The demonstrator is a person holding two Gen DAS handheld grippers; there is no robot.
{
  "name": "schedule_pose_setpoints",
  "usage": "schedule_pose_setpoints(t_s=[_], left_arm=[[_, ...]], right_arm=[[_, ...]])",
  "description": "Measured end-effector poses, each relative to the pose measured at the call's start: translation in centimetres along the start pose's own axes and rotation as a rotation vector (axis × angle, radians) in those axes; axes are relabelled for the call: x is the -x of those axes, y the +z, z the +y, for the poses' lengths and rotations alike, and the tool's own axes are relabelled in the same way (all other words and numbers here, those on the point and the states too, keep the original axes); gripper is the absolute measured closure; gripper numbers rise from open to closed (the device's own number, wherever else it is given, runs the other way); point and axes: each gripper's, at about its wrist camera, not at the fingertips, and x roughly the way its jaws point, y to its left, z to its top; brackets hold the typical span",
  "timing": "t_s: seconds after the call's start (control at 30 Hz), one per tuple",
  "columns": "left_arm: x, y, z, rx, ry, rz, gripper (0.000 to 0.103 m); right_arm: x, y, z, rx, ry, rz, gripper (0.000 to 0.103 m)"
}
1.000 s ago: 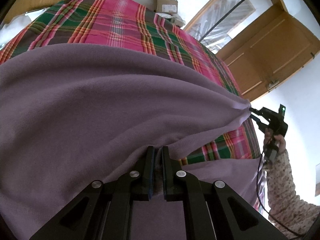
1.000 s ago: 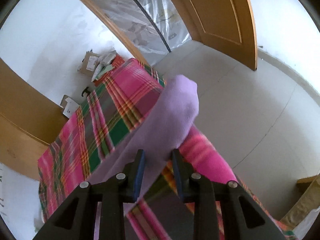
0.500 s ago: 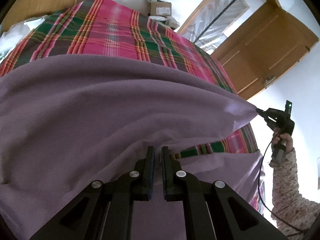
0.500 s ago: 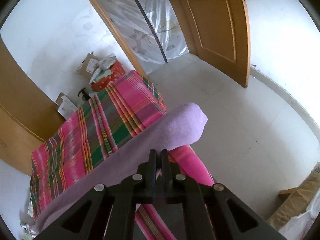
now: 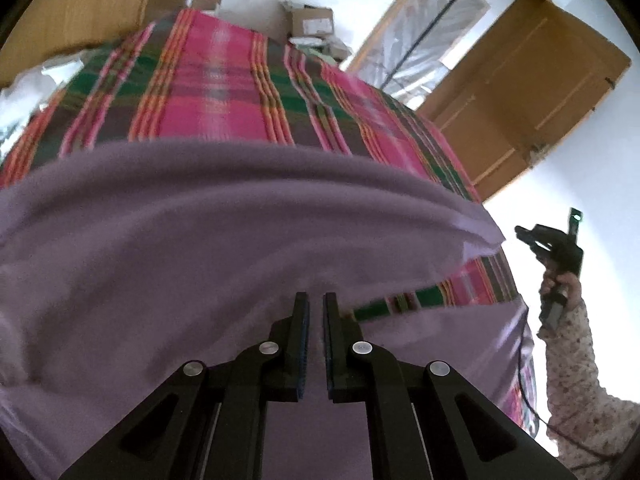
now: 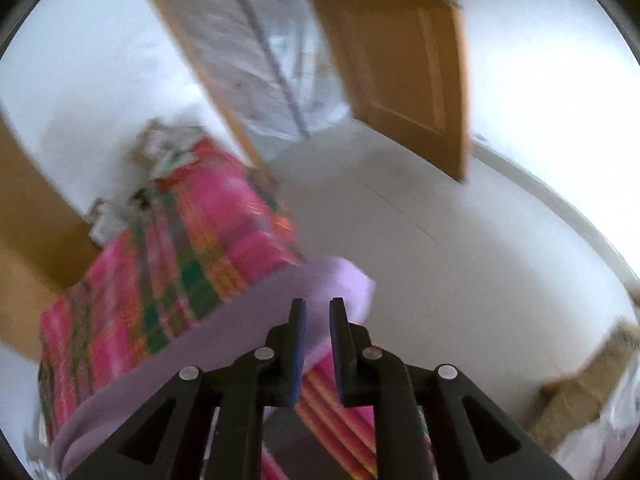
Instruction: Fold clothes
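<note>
Jaws, left gripper [image 5: 312,312]: nearly closed, pads on a fold of the purple garment [image 5: 240,220] at its near edge. Judged a firm pinch. Jaws, right gripper [image 6: 317,316]: parted, nothing between them. In the left wrist view its tips stand just beside the garment's far corner, with a gap and no contact.

Bed [image 5: 224,92]: plaid cover in pink and green, serving as the folding surface. No counter in view.

Garment: spread wide over the near part of the bed. One layer is raised and bowed between the left pinch and the free far corner, and a second layer lies flat underneath at lower right. Judgement: a fold in hand, with the upper layer carried over the lower. The held edge keeps the fold line straight, and the unheld corner will sag and skew unless it is taken or laid down.

Hand [image 5: 560,284] in a patterned sleeve [image 5: 576,360] holds the right gripper raised beyond the bed's edge.

Containers: cardboard boxes [image 5: 312,22] on the floor past the far end of the bed. Contents not discernible. The right wrist view is blurred and adds no detail.
</note>
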Motion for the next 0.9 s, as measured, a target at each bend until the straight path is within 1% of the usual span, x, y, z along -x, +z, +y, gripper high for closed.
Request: schedule_pose_setpoints(t_s=[0.03, 0.07, 0.13, 0.2, 0.27, 0.33, 0.37, 0.4, 0.47, 0.57, 0.63, 0.67, 0.7, 0.73, 0.77, 0.8, 0.83, 0.87, 0.9], left_arm=[[-0.1, 0.7, 0.1, 0.001, 0.013, -0.006, 0.095], [-0.3, 1.3, 0.2, -0.001, 0.03, -0.012, 0.09], [-0.7, 2.4, 0.3, -0.01, 0.066, -0.014, 0.087], [-1.3, 3.6, 0.1, -0.037, 0.097, -0.002, 0.086], [-2.1, 4.7, -0.2, -0.089, 0.134, 0.002, 0.081], [-3.0, 5.7, -0.5, -0.142, 0.182, 0.006, 0.081], [-3.5, 6.2, -0.6, -0.164, 0.192, 0.011, 0.081], [-3.8, 6.5, -0.4, -0.164, 0.175, 0.015, 0.081], [-4.5, 7.0, -0.1, -0.143, 0.125, 0.013, 0.081], [-5.1, 7.3, 0.2, -0.108, 0.074, -0.011, 0.081], [-5.7, 7.2, 0.2, -0.094, 0.056, -0.005, 0.081], [-5.9, 7.2, 0.2, -0.089, 0.048, -0.003, 0.081], [-6.0, 7.1, 0.3, -0.086, 0.04, -0.003, 0.081], [-6.1, 7.1, 0.4, -0.078, 0.031, -0.005, 0.081], [-6.0, 7.1, 0.6, -0.066, 0.021, -0.013, 0.081], [-6.0, 7.0, 0.7, -0.049, 0.009, -0.022, 0.081], [-6.1, 6.9, 0.9, -0.03, 0.001, -0.023, 0.081], [-6.2, 6.8, 1.0, -0.012, -0.004, -0.018, 0.081], [-6.3, 6.7, 1.0, -0.002, -0.008, -0.013, 0.081]], right_arm=[[-0.6, 0.2, 0.6, 0.031, 0.048, 0.031, 0.076], [-1.2, 0.4, 1.2, 0.061, 0.096, 0.063, 0.07], [-3.1, 0.5, 2.6, 0.137, 0.144, 0.124, 0.069], [-4.0, 0.4, 4.1, 0.249, 0.107, 0.122, 0.063], [-4.9, 0.2, 5.6, 0.37, 0.092, 0.128, 0.06], [-5.5, 0.1, 6.5, 0.427, 0.103, 0.144, 0.055], [-5.7, -0.1, 7.0, 0.462, 0.132, 0.164, 0.051], [-6.1, -0.2, 7.4, 0.487, 0.13, 0.181, 0.048], [-6.7, -0.4, 8.0, 0.536, 0.124, 0.217, 0.048], [-7.0, -1.1, 9.1, 0.601, 0.09, 0.21, 0.046], [-7.0, -1.5, 9.6, 0.637, 0.064, 0.196, 0.046], [-7.0, -1.8, 9.9, 0.652, 0.056, 0.189, 0.049], [-7.0, -2.1, 10.2, 0.668, 0.049, 0.181, 0.057], [-6.9, -2.2, 10.4, 0.662, 0.05, 0.182, 0.059], [-6.8, -2.2, 10.7, 0.656, 0.052, 0.183, 0.067], [-6.7, -2.5, 10.9, 0.659, 0.052, 0.184, 0.084], [-6.5, -2.8, 11.1, 0.662, 0.052, 0.185, 0.093], [-6.4, -3.1, 11.3, 0.666, 0.052, 0.186, 0.099], [-6.3, -3.1, 11.4, 0.671, 0.036, 0.183, 0.099]])
